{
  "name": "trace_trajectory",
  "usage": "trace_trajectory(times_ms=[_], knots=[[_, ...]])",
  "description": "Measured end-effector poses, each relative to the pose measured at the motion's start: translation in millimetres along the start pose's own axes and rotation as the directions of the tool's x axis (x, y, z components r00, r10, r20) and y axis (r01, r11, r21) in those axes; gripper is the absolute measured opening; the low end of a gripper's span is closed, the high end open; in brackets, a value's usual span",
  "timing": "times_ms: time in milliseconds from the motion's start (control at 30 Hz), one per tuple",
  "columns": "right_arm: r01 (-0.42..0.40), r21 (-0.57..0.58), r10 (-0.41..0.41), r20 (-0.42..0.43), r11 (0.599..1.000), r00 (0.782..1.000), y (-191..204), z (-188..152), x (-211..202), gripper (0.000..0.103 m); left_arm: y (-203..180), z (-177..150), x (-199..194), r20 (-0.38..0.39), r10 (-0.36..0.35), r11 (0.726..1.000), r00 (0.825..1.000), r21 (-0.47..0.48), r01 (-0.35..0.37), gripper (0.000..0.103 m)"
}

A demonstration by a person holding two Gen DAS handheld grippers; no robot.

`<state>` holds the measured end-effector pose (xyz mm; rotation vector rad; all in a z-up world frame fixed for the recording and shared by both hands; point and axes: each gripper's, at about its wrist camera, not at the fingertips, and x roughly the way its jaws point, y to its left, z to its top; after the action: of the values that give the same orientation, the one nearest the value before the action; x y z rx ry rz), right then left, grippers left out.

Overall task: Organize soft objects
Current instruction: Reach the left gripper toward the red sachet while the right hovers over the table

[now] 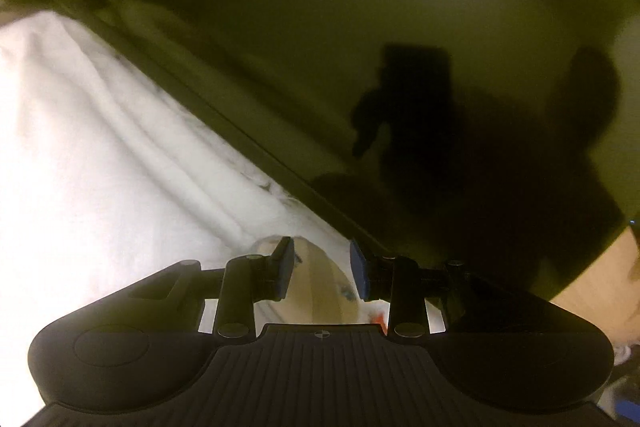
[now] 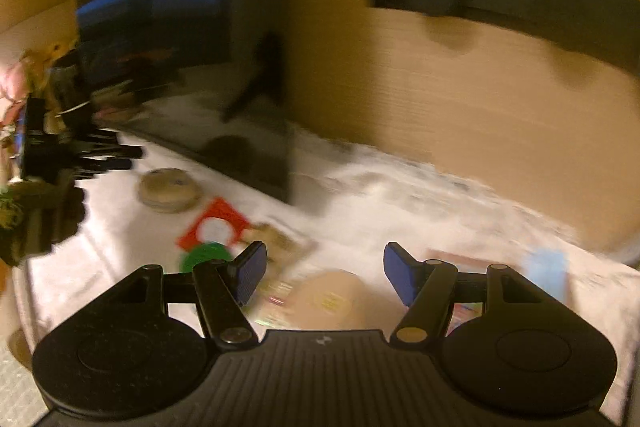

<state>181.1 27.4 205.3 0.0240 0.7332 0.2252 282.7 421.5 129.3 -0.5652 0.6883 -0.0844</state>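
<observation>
Left wrist view first: I see my left gripper (image 1: 320, 269) at the bottom centre of the frame, its blue pads (image 1: 285, 273) parted with a moderate gap and nothing pinched between them. Behind that gap lies a pale rounded soft object (image 1: 320, 291), partly hidden by the gripper body, so I cannot tell exactly what it is. A bright white cloth (image 1: 100, 167) with folds fills the left half of the frame, and a dark edge runs diagonally from the upper left to the lower right; beyond it the wall carries dark shadows. Right wrist view next: my right gripper (image 2: 325, 273) is at the bottom centre with its blue pads (image 2: 251, 273) spread wide, holding nothing. The picture is blurred. Just behind the gap, on the white cloth (image 2: 360, 211), rests a beige rounded soft object (image 2: 332, 297). Left of centre lie a red square piece (image 2: 216, 221) with a white circle, a green round piece (image 2: 204, 255) just below it, and a tan round disc (image 2: 170, 189) further to the upper left. A dark screen (image 2: 180, 47) stands in the upper left.
</observation>
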Motion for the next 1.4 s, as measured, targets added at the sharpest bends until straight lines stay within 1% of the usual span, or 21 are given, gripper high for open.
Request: trace_trajectory(times_ms=[100,200,267,400,500,633,700,767,833,867,1033,1133,1200,1233,1267,1300,1367,1400], knots=[[-0.062,0.029,0.063,-0.05,0.998,0.997,21.6,16.6,34.2,0.065,5.3,3.0,8.4,-0.035,-0.027,1.0,0.999,-0.008,0.027,0.034],[-0.087,0.01,0.088,-0.067,0.996,0.994,40.9,18.5,51.6,0.065,12.6,3.6,16.2,-0.054,-0.023,0.998,0.998,-0.058,0.02,0.034],[-0.094,-0.016,0.093,-0.076,0.995,0.993,49.6,16.2,58.0,0.065,17.1,5.2,19.0,-0.045,0.035,0.996,0.998,-0.082,-0.039,0.034],[-0.106,-0.017,0.104,-0.088,0.994,0.991,50.1,17.2,66.8,0.065,27.5,4.9,23.1,-0.067,0.056,0.995,0.996,-0.081,-0.061,0.034],[-0.085,0.01,0.086,-0.103,0.996,0.991,42.4,18.6,74.0,0.065,37.3,0.6,26.8,-0.097,0.027,0.995,0.995,-0.096,-0.036,0.034],[-0.084,0.025,0.087,-0.14,0.996,0.986,36.7,14.5,73.4,0.065,46.1,-2.7,31.0,-0.113,-0.014,0.992,0.994,-0.129,-0.001,0.037],[-0.086,0.007,0.086,-0.139,0.996,0.986,37.5,12.7,68.7,0.065,39.5,-6.3,34.3,-0.131,-0.033,0.994,0.991,-0.105,0.019,0.038],[-0.091,0.003,0.09,-0.131,0.996,0.987,35.7,11.6,63.7,0.065,28.0,-7.9,39.2,-0.162,-0.072,0.996,0.984,-0.061,0.062,0.038],[-0.093,0.011,0.093,-0.132,0.996,0.987,32.7,10.9,61.3,0.065,16.4,-11.8,45.5,-0.192,-0.077,0.997,0.978,-0.028,0.073,0.044],[-0.092,0.012,0.092,-0.133,0.996,0.987,31.0,10.1,59.1,0.065,12.8,-13.1,48.9,-0.199,-0.077,0.997,0.977,-0.028,0.073,0.049],[-0.08,0.016,0.082,-0.125,0.997,0.989,19.8,6.6,50.4,0.065,1.2,-20.3,60.7,-0.191,-0.14,0.987,0.972,-0.111,0.121,0.049],[-0.069,0.032,0.072,-0.124,0.997,0.99,11.9,3.5,46.8,0.065,-1.8,-23.5,66.2,-0.182,-0.126,0.988,0.975,-0.108,0.108,0.057],[-0.068,0.041,0.072,-0.124,0.997,0.99,9.1,2.0,45.9,0.065,-2.2,-25.1,63.1,-0.173,-0.098,0.991,0.98,-0.107,0.08,0.057],[-0.073,0.042,0.078,-0.124,0.996,0.989,8.2,1.1,45.0,0.065,-15.5,-35.2,68.6,-0.164,-0.09,0.992,0.982,-0.103,0.073,0.057],[-0.081,0.044,0.086,-0.122,0.996,0.989,7.6,0.4,43.9,0.065,-17.4,-37.1,65.6,-0.155,-0.087,0.994,0.984,-0.085,0.075,0.056],[-0.085,0.044,0.09,-0.12,0.995,0.989,7.8,0.3,43.2,0.065,-22.1,-39.1,61.1,-0.148,-0.089,0.995,0.985,-0.049,0.082,0.056],[-0.085,0.043,0.089,-0.112,0.995,0.99,8.3,1.4,42.2,0.065,-33.3,-46.6,52.8,-0.154,-0.101,0.991,0.983,0.07,0.113,0.056],[-0.084,0.044,0.088,-0.109,0.996,0.99,8.7,2.1,41.6,0.065,-42.0,-52.9,48.4,-0.174,-0.11,0.982,0.979,0.136,0.135,0.056]])
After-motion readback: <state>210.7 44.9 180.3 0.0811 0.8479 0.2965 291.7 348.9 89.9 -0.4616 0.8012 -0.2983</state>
